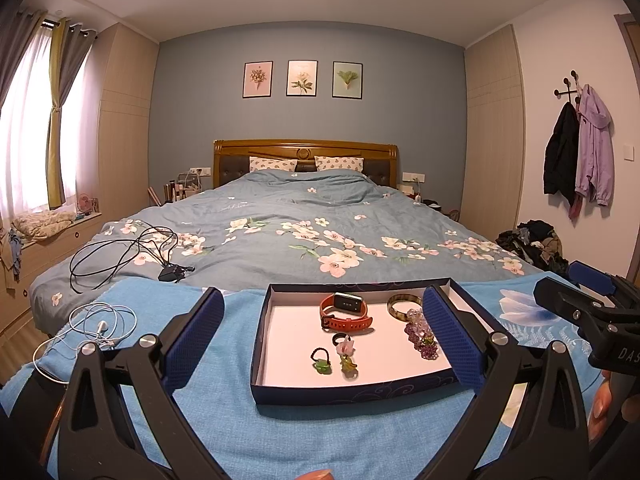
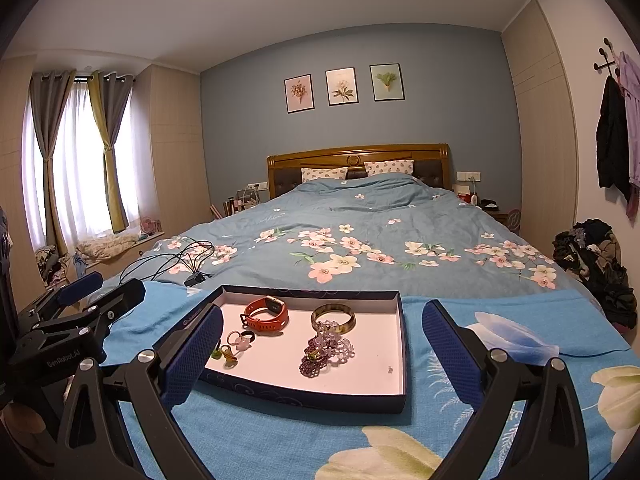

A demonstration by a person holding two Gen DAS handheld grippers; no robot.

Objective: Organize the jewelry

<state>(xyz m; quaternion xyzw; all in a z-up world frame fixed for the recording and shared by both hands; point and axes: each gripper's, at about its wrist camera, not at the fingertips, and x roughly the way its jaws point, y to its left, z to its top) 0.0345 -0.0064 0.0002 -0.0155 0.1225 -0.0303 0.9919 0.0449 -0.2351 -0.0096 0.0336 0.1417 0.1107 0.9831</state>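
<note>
A shallow dark-blue tray (image 1: 352,390) with a white floor sits on the light-blue cloth (image 1: 224,412) at the foot edge of the bed (image 1: 280,204). Inside it, toward the far wall, lies an orange-strapped watch (image 1: 346,314); a brownish bangle (image 1: 403,306) rests toward the far right corner, touching a heap of purple beaded jewelry (image 1: 421,338). Small rings with green and pink stones (image 1: 335,354) cluster toward the near left. The left gripper (image 1: 326,338) is spread wide, holding nothing, the tray between its fingers. The right gripper (image 2: 322,354) also stands spread and empty. White earphones (image 1: 102,326) lie at the cloth's left edge.
</note>
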